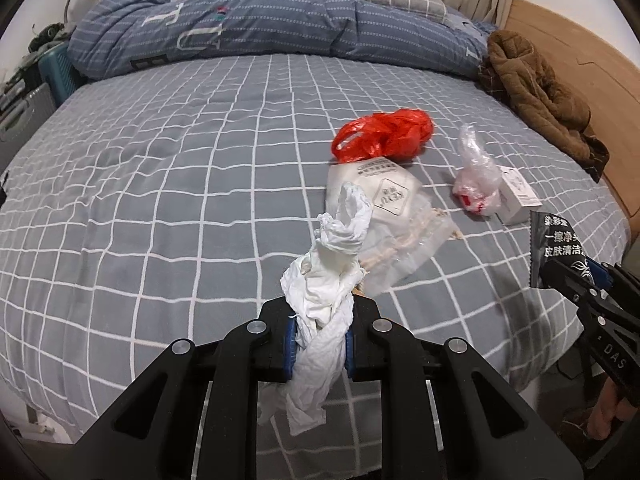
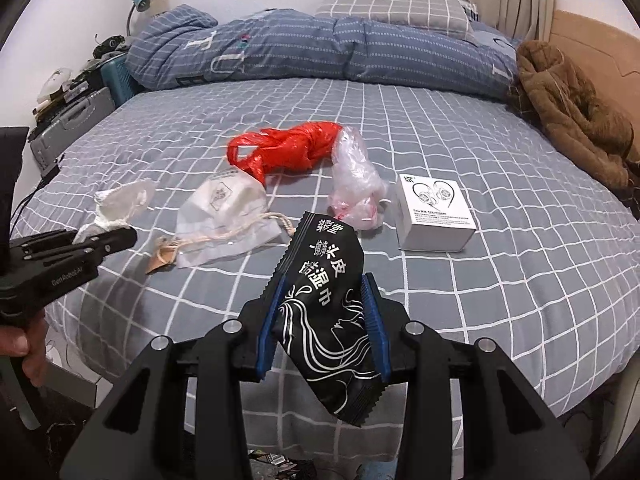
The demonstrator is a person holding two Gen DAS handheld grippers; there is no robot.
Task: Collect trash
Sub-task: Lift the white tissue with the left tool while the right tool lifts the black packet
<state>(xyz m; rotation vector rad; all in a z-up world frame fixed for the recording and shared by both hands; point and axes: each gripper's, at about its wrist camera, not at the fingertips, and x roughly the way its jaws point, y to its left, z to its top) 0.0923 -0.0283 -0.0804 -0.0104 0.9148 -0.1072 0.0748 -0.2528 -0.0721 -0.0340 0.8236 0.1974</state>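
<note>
My left gripper (image 1: pixel 320 340) is shut on a crumpled white tissue (image 1: pixel 328 280), lifted over the near part of the bed; from the right wrist view it shows at the left edge (image 2: pixel 120 236). A black wet-wipe packet (image 2: pixel 324 308) with white lettering is clamped in my right gripper (image 2: pixel 324 320), and the same packet (image 1: pixel 556 248) appears at the right in the left wrist view. On the grey checked bedsheet (image 2: pixel 500 280) lie a red plastic bag (image 2: pixel 288 148), a clear bag with a white mask (image 2: pixel 224 216), a crumpled clear bag with red inside (image 2: pixel 356 184) and a white earphone box (image 2: pixel 434 212).
A rolled blue quilt (image 2: pixel 320 52) and a pillow (image 2: pixel 392 4) lie at the far end. A brown fleece garment (image 2: pixel 572 108) sits by the wooden headboard (image 2: pixel 596 36) at the right. A suitcase and clutter (image 2: pixel 68 116) stand beside the bed at the left.
</note>
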